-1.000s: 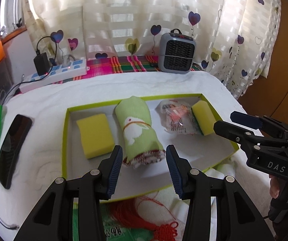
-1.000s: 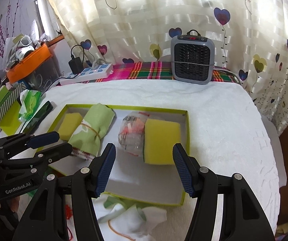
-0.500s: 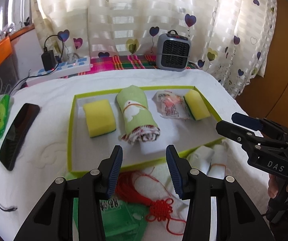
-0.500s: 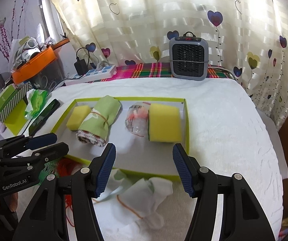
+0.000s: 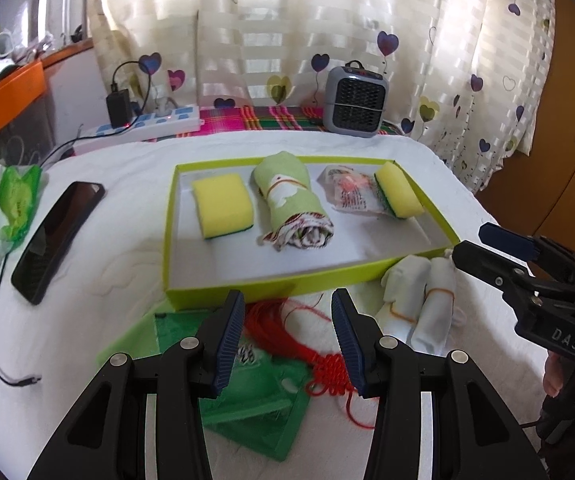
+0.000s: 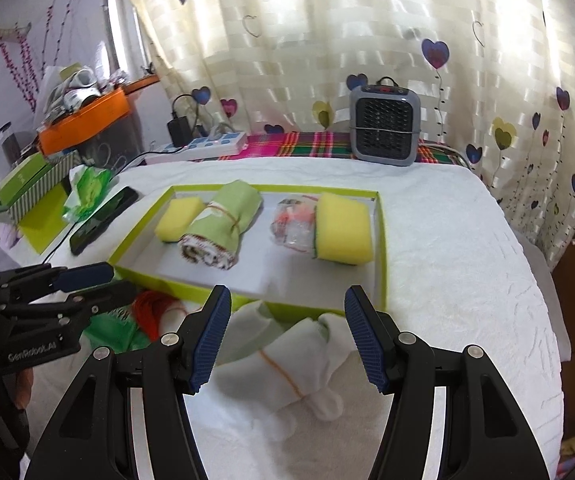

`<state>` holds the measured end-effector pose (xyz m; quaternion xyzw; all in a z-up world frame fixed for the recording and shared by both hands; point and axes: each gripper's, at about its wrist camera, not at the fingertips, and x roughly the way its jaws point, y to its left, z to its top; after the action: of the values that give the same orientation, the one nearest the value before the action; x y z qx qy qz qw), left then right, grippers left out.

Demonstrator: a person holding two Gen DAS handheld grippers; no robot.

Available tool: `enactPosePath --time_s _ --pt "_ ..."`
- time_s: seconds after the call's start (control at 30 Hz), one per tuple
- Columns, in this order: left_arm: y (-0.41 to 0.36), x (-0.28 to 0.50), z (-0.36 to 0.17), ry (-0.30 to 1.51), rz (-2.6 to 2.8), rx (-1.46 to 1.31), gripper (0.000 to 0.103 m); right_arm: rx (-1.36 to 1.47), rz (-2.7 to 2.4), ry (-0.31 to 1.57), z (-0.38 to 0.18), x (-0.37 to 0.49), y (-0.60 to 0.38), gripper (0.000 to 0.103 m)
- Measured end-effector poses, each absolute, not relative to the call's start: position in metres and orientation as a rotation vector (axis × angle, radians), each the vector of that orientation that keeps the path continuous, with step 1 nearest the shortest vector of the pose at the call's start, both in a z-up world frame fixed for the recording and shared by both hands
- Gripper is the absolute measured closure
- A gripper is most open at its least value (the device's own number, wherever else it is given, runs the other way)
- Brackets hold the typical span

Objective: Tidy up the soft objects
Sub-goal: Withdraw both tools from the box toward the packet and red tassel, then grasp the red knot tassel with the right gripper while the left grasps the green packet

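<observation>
Left wrist view: left gripper [image 5: 287, 334] is spread, nothing between the pads, hovering over a red tassel knot [image 5: 329, 368] and a green box lid [image 5: 247, 392] lying right under it on the white-covered table [image 5: 119, 264]. Just ahead of the fingertips sits the lime-edged tray [image 5: 247, 292]. Inside it, left to right: 1 yellow sponge [image 5: 223, 210], 1 rolled green towel [image 5: 293, 204], 1 clear plastic packet [image 5: 349, 194] w/ red print, then a 2nd sponge [image 5: 399, 196] leaning against the packet at the tray's right wall. To the gripper's right, outside the tray & touching its near rim, a rolled white cloth [image 5: 423, 304] tied w/ a thin orange band. The right gripper [image 5: 471, 246] comes in from the far right, tips close to that cloth (contact can't be told). Left of the gripper: a black phone [image 5: 57, 240] and a green wipes pack [image 5: 13, 204]. Far ahead: a small grey heater [image 5: 355, 104] and a power strip [image 5: 143, 128] by the curtain.

Right wrist view: right gripper [image 6: 287, 340] also spread, empty. The white cloth [image 6: 287, 356] lies directly below and between its fingers, not pinched. Tray [image 6: 381, 276] just beyond the tips, w/ sponge [image 6: 179, 220] and towel [image 6: 223, 228] ahead-left, packet [image 6: 295, 228] and 2nd sponge [image 6: 341, 230] ahead. Left gripper [image 6: 99, 280] is at the left, above the red tassel [image 6: 151, 308]. Phone [image 6: 103, 220] further ahead-left, heater [image 6: 385, 126] far ahead.
</observation>
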<state>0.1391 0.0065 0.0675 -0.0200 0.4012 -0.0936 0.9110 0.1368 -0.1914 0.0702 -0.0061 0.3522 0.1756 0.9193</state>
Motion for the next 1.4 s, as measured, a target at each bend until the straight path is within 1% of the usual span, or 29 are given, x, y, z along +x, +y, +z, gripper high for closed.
enactPosePath --time_s 0.17,0.33,0.87,0.97,1.0,1.03,1.2,1.4 --pt "0.021 0.127 0.065 0.827 -0.186 -0.060 0.059 -0.041 0.361 0.671 0.072 0.119 -0.184 0.043" --pt "0.037 0.119 0.064 0.820 -0.170 -0.081 0.059 -0.052 0.381 0.670 0.071 0.108 -0.177 0.043" --pt "0.085 0.107 0.043 0.861 -0.147 -0.184 0.059 -0.085 0.517 0.745 0.047 0.092 -0.138 0.043" --pt "0.089 0.108 0.041 0.868 -0.163 -0.204 0.059 -0.100 0.551 0.764 0.041 0.091 -0.126 0.047" --pt "0.090 0.108 0.040 0.868 -0.177 -0.212 0.059 -0.105 0.555 0.767 0.040 0.091 -0.124 0.053" --pt "0.091 0.109 0.040 0.869 -0.186 -0.222 0.059 -0.109 0.560 0.773 0.038 0.092 -0.120 0.057" --pt "0.092 0.116 0.035 0.891 -0.235 -0.280 0.059 -0.125 0.589 0.799 0.032 0.096 -0.107 0.059" --pt "0.088 0.128 0.027 0.928 -0.268 -0.304 0.059 -0.140 0.597 0.834 0.025 0.105 -0.096 0.059"
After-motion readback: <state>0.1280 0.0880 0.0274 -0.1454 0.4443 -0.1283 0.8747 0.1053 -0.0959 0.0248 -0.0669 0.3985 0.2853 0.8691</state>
